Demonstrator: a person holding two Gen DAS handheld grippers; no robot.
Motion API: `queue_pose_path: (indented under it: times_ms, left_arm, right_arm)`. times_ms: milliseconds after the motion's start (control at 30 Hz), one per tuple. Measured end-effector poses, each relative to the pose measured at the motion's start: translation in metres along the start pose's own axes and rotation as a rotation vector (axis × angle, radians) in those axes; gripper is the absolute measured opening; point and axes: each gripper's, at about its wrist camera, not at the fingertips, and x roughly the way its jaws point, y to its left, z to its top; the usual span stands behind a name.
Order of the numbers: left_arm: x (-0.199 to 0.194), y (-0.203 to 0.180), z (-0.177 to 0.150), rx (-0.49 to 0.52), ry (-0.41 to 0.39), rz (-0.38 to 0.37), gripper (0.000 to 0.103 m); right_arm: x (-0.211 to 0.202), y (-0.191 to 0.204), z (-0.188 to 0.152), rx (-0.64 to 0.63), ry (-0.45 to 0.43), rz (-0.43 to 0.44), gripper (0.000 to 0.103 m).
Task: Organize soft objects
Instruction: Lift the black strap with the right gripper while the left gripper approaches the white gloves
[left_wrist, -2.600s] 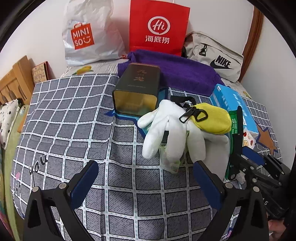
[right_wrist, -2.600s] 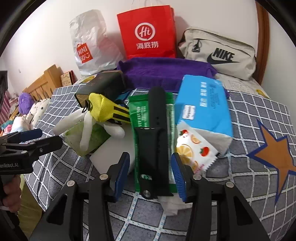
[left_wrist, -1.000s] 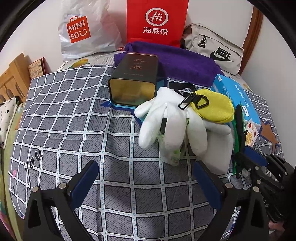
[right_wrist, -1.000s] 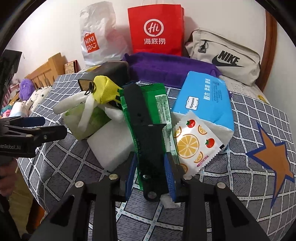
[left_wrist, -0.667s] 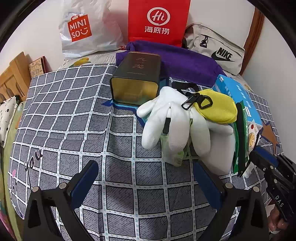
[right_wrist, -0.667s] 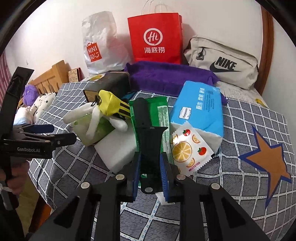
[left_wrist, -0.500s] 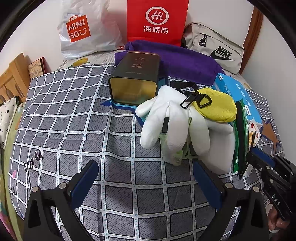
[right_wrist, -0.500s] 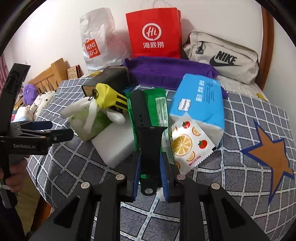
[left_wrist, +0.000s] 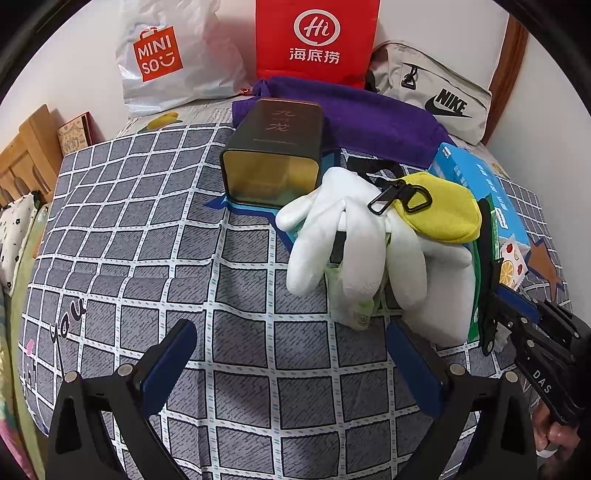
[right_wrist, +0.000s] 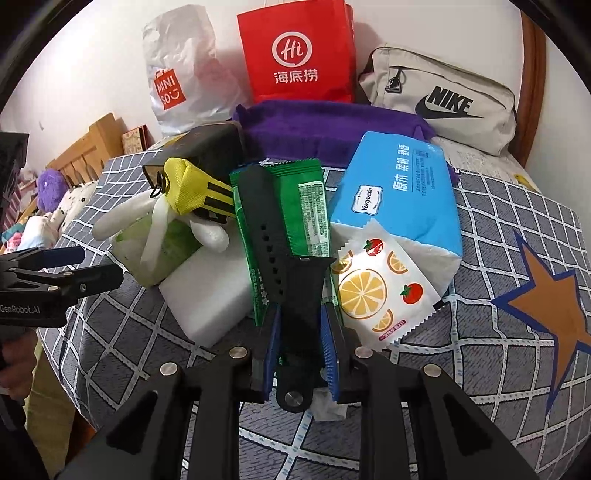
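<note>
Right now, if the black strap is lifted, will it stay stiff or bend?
The black strap, pinched at one end by the right tongs, looks rubbery, so its free end would probably droop. It seems light. Its smooth surface might slip.

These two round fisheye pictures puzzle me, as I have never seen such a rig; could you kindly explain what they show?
There is no robot here: a person holds one pair of tongs in each hand, and a camera on each looks forward along its two fingers.

The left wrist view shows the left tongs open over the checked bedcover, holding nothing. The right wrist view shows the right tongs shut on a black strap.

On the bedcover lies a pile: a white glove, a yellow pouch, a green packet, a blue tissue pack, a fruit-printed sachet and a dark tin. Behind lie a purple towel and bags.
</note>
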Motion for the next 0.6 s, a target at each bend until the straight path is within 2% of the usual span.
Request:
queue_pose_path:
  times_ms: [133, 300, 600]
  left_arm:
    - [-0.001, 0.0, 0.0, 0.001, -0.008, -0.009, 0.102]
    - [-0.007, 0.0, 0.003, 0.002, -0.027, -0.057, 0.102]
    - [-0.016, -0.008, 0.019, 0.037, -0.075, -0.097, 0.1]
  right_arm:
    - [-0.009, -0.006, 0.0, 0.023, -0.013, 0.018, 0.021]
    - [-0.026, -0.009, 0.005, 0.034, -0.041, 0.019, 0.021]
    - [-0.042, -0.011, 0.011, 0.028, -0.078, 0.008, 0.021]
